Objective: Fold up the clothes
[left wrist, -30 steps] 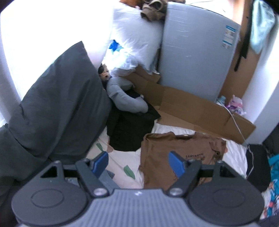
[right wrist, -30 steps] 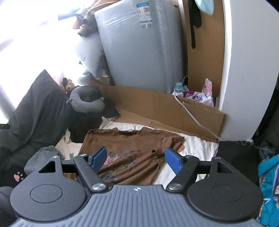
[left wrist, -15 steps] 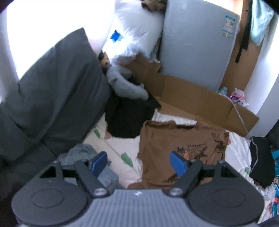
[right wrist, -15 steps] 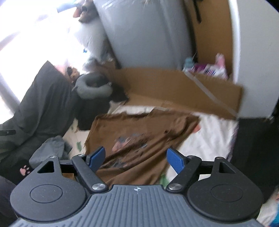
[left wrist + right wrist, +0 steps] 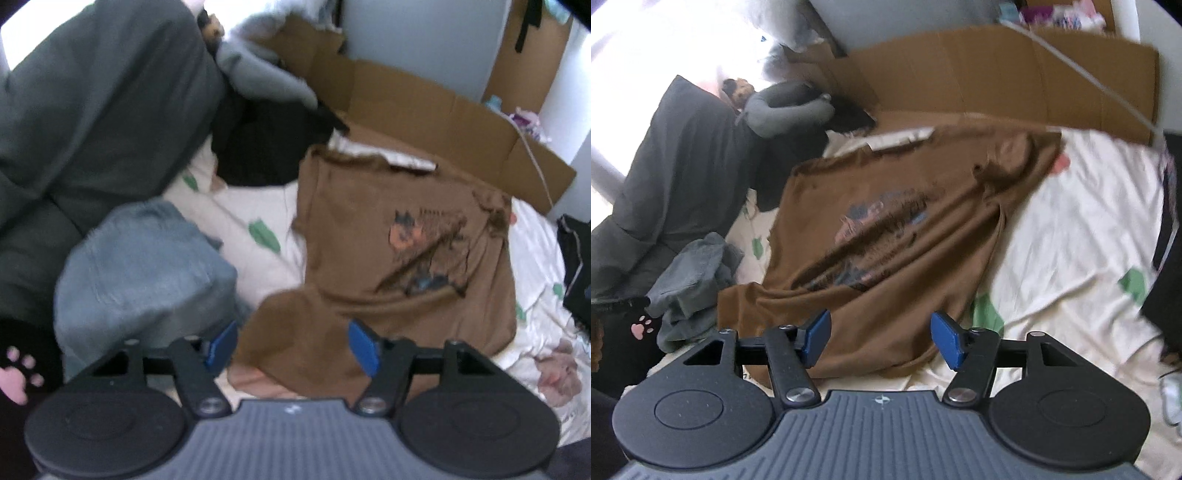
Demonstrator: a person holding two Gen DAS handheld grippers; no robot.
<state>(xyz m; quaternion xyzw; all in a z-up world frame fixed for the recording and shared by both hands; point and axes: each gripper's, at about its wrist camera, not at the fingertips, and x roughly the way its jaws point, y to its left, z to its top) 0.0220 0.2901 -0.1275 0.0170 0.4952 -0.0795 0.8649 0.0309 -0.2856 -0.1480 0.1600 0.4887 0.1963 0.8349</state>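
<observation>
Brown t-shirt (image 5: 905,229) lies spread mid-frame on the white sheet (image 5: 1071,240). Right gripper (image 5: 880,341) and left gripper (image 5: 293,347), jaws apart and just narrowing, straddle its near hem (nothing pinched yet). Could easily snag the sheet underneath too.

We count one brown T-shirt (image 5: 388,236), one grey garment (image 5: 140,266) lower left, two grippers, one cardboard sheet (image 5: 424,107).
</observation>
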